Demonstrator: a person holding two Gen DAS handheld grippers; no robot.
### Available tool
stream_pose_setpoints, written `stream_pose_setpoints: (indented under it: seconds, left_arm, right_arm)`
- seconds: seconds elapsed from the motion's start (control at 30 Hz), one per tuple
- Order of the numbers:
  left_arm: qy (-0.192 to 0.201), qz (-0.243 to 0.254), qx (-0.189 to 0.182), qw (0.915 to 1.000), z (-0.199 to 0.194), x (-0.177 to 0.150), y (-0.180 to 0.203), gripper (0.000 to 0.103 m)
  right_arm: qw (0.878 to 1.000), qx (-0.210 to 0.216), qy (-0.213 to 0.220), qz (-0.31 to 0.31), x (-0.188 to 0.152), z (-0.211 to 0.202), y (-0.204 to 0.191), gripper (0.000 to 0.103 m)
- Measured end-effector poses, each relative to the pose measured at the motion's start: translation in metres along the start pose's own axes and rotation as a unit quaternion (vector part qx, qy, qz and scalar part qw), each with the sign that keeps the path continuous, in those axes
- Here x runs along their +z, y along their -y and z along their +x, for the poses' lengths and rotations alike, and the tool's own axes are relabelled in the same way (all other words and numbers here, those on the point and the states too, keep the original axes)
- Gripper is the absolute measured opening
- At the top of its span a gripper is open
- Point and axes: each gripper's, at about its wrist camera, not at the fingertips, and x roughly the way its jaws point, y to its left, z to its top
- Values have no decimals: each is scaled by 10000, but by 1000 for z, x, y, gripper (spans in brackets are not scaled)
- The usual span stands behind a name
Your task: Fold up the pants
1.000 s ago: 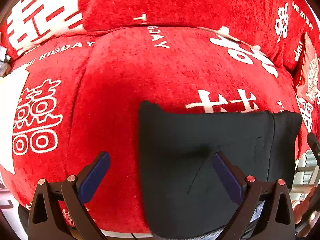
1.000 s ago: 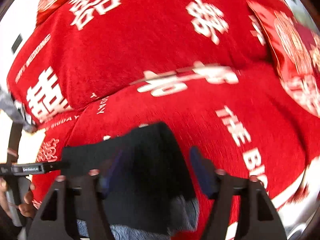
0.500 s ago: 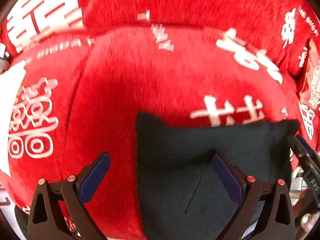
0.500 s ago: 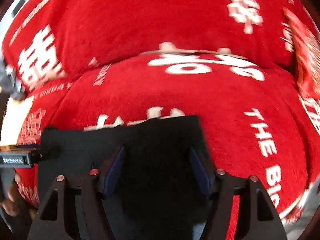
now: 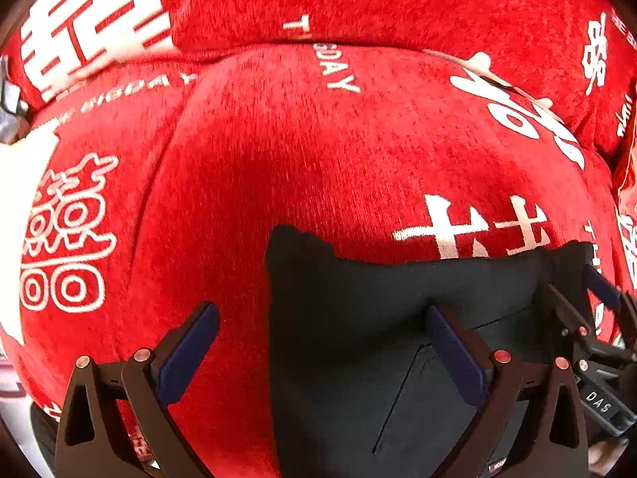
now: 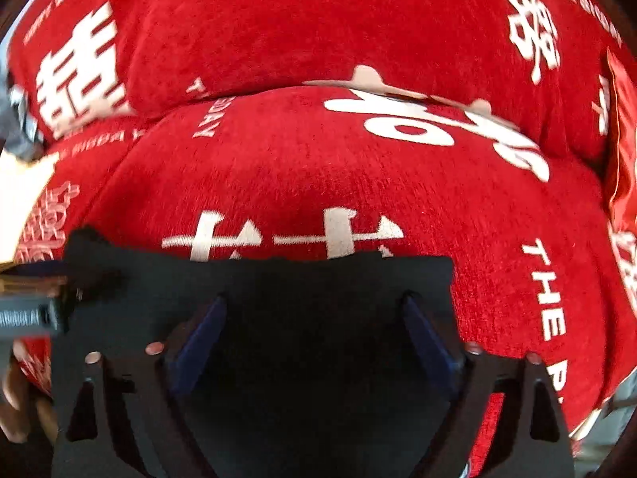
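Note:
The black pants (image 5: 378, 318) lie folded into a flat rectangle on a red sofa seat. In the left wrist view my left gripper (image 5: 322, 348) is open over the pants' left edge, its right finger above the cloth and its left finger above the red seat. In the right wrist view the pants (image 6: 310, 290) fill the lower middle, and my right gripper (image 6: 314, 330) is open and empty above their right half. The right gripper also shows at the right edge of the left wrist view (image 5: 589, 318).
The red sofa cover (image 5: 318, 151) has white characters and lettering. The backrest cushion (image 6: 318, 20) rises behind the seat. A red patterned pillow (image 6: 621, 139) stands at the far right. The seat's front edge is at the lower right (image 6: 589, 430).
The right gripper has swung left and now sits squarely over the pants. The pants' far right corner has flattened into a straighter edge. The left gripper has barely moved.

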Motion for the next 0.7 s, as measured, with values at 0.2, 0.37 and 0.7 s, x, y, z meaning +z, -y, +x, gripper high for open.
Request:
stream_pose_setpoints:
  seconds: [0.2, 0.37, 0.7]
  left_arm:
    - [286, -72, -235, 9993, -14, -10, 4, 103]
    - [179, 187, -157, 9995, -7, -32, 13, 103]
    - [193, 426, -244, 9986, -17, -75, 19, 103]
  right_arm:
    - [9986, -129, 387, -329, -6, -22, -16, 93]
    - [9988, -198, 136, -422, -25, -16, -20, 95]
    - [9983, -397, 219, -378, -84, -52, -24, 95]
